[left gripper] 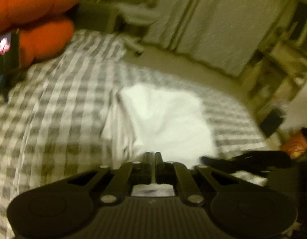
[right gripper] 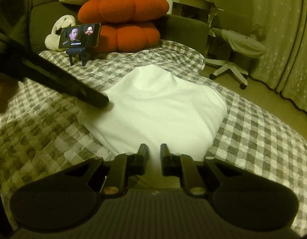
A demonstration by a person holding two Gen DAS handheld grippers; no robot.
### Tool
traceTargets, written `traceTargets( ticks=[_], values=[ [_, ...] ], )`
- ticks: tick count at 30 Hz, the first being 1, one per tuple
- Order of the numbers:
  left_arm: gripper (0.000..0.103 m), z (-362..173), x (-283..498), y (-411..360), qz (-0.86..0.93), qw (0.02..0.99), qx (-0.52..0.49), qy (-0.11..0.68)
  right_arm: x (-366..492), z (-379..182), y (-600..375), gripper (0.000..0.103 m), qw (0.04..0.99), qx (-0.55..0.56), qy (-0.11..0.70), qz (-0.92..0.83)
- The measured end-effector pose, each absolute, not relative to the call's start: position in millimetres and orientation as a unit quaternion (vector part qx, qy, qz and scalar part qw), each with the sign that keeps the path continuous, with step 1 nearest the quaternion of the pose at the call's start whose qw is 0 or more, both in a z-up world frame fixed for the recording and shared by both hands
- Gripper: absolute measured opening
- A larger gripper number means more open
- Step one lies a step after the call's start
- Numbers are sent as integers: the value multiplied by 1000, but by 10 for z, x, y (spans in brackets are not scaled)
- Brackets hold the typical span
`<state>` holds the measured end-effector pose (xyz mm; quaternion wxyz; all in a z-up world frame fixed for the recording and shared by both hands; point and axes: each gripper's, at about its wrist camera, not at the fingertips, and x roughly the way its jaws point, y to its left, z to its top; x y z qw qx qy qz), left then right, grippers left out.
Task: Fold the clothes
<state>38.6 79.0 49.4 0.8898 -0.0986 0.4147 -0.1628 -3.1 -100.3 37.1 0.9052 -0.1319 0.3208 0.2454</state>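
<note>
A folded white garment lies on the grey checked bedspread; it also shows, blurred, in the left wrist view. My left gripper has its fingers pressed together at the garment's near edge, with nothing seen between them. In the right wrist view the left gripper reaches in from the left and touches the garment's left edge. My right gripper is slightly open and empty, hovering over the garment's near edge.
Two orange cushions and a phone on a stand sit at the head of the bed. A white swivel chair stands on the floor to the right, by the curtains.
</note>
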Motion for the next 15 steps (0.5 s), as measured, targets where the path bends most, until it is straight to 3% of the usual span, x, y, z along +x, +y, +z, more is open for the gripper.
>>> traceTargets(
  ticks=[8, 15],
  values=[
    [2, 490, 407, 936, -160, 881, -129, 425, -64, 357, -987, 15, 902, -153, 315, 251],
    [5, 578, 351, 840, -160, 903, -108, 385, -85, 333, -966, 17, 903, -164, 310, 250]
  ],
)
